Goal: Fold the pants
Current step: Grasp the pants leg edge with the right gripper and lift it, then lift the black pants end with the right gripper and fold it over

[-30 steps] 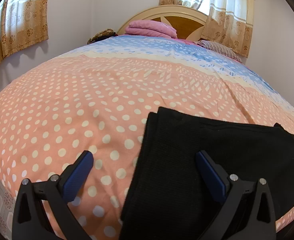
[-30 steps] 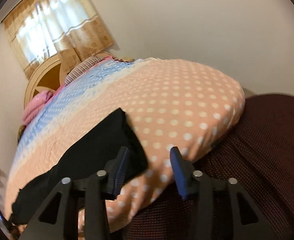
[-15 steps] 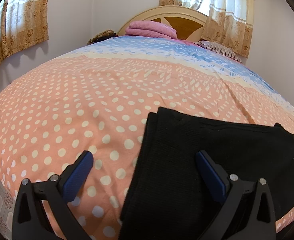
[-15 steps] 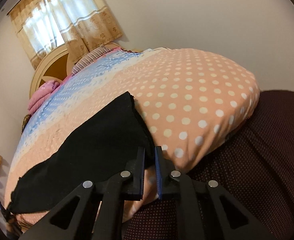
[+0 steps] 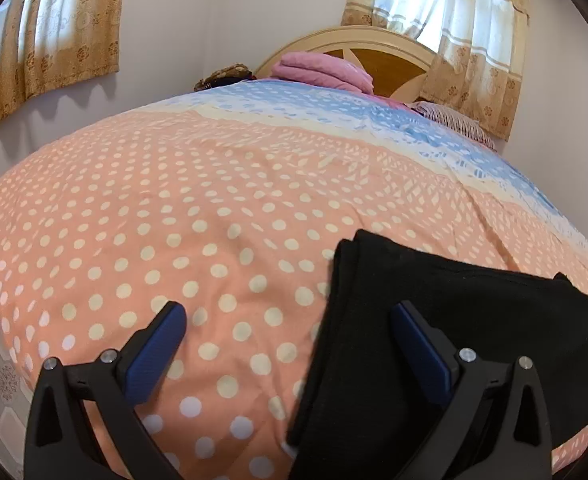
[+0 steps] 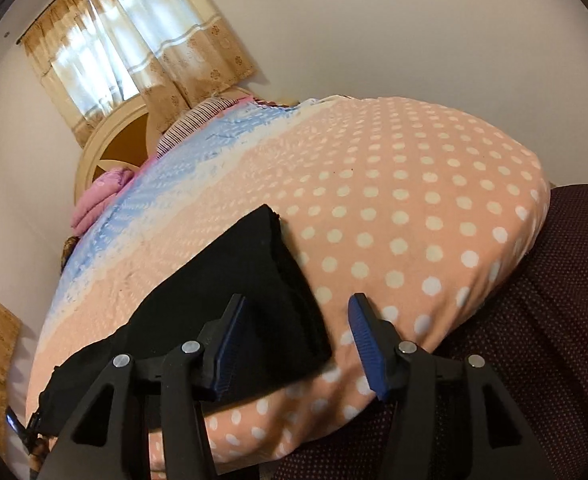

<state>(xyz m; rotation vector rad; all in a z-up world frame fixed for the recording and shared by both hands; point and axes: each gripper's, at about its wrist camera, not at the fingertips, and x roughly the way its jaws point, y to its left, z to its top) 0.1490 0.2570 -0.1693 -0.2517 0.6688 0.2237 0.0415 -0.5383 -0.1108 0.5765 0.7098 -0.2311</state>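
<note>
Pants (image 5: 433, 320), black and folded flat, lie on the near edge of the polka-dot bedspread (image 5: 174, 208). The left gripper (image 5: 290, 332) hovers wide open over their left edge, one finger above cloth, gripping nothing. The right gripper (image 6: 294, 336) is opening, its pads clear of the pants' corner (image 6: 313, 344) between them.

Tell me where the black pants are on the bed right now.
The black pants lie flat on the polka-dot bedspread near its foot edge, far from the headboard. In the left wrist view they fill the lower right; in the right wrist view, the lower left.
</note>
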